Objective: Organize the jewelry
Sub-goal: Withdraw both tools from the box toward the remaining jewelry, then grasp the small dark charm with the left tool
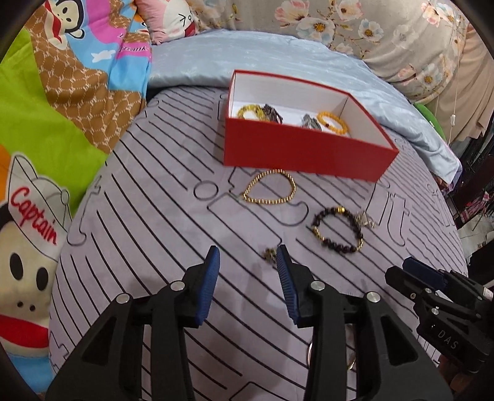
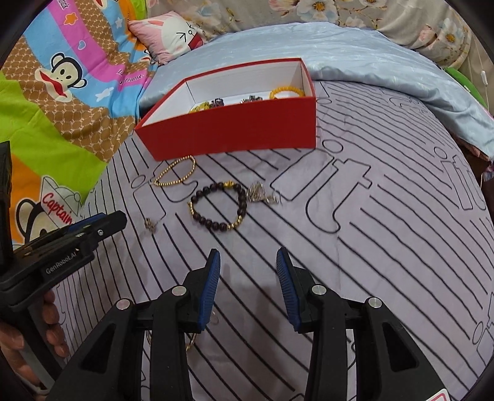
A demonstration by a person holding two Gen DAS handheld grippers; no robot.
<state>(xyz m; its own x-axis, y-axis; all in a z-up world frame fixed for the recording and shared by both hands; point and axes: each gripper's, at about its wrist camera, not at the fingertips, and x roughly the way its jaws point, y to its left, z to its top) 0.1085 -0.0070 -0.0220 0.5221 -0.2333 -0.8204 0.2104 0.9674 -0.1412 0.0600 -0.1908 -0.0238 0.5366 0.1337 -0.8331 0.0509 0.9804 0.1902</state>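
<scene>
A red box [image 1: 302, 151] [image 2: 234, 129] with a white inside stands on the striped bedspread and holds several bracelets, among them an orange bead one [image 1: 333, 121]. In front of it lie a gold bead chain [image 1: 268, 186] [image 2: 176, 174], a dark bead bracelet [image 1: 338, 228] [image 2: 217, 205], a silver trinket [image 1: 366, 219] [image 2: 262, 192] and a small bronze piece [image 1: 268, 255] [image 2: 151, 225]. My left gripper [image 1: 248, 256] [image 2: 119, 219] is open and empty, its right fingertip beside the bronze piece. My right gripper [image 2: 248, 257] [image 1: 401, 270] is open and empty, short of the dark bracelet.
The grey striped bedspread [image 2: 386, 231] is bordered by a cartoon monkey blanket [image 1: 46, 154] on the left, a pale blue sheet [image 1: 191, 58] behind the box and floral bedding [image 1: 370, 27] at the back. A hand [image 2: 52, 324] holds the left gripper's handle. A metal ring [image 2: 191, 339] shows under the right gripper.
</scene>
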